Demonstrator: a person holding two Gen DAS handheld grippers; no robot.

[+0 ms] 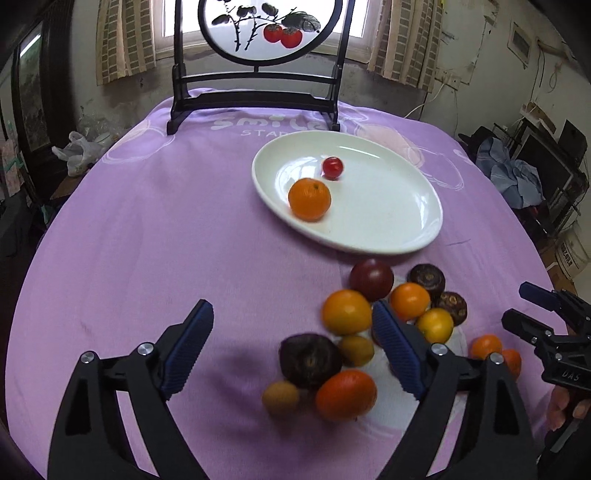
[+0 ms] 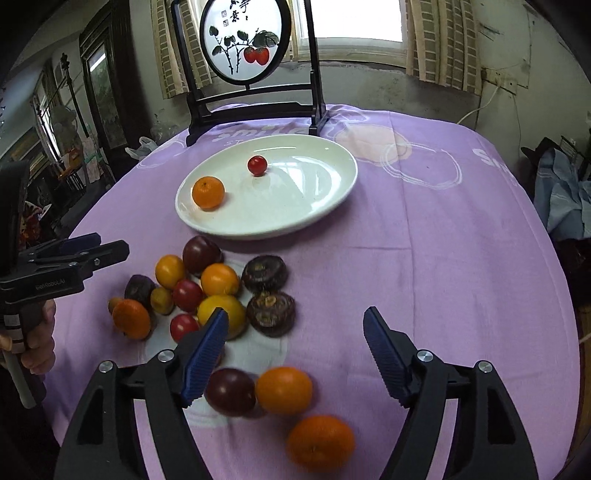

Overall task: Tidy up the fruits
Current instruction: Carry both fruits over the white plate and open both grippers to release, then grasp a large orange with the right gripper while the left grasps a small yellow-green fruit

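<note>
A white oval plate (image 1: 399, 221) (image 2: 317, 184) on the purple cloth holds an orange mandarin (image 1: 309, 199) (image 2: 208, 192) and a small red cherry tomato (image 1: 332, 167) (image 2: 257, 165). In front of the plate lies a loose heap of fruit (image 1: 373, 317) (image 2: 218, 291): orange and yellow citrus, dark plums, brown mangosteens, small red tomatoes. My left gripper (image 1: 291, 325) stands open above the heap's left side, nothing between its pads. My right gripper (image 2: 295, 328) is open too, with a plum (image 2: 229, 392) and two oranges (image 2: 283, 390) (image 2: 320, 442) lying below it, untouched.
A black wooden stand with a round painted screen (image 1: 269, 29) (image 2: 243, 40) rises at the table's far edge behind the plate. The table falls away left and right. Each gripper shows in the other's view, the right gripper (image 1: 535, 314) and the left gripper (image 2: 70, 258), held by a person's hand.
</note>
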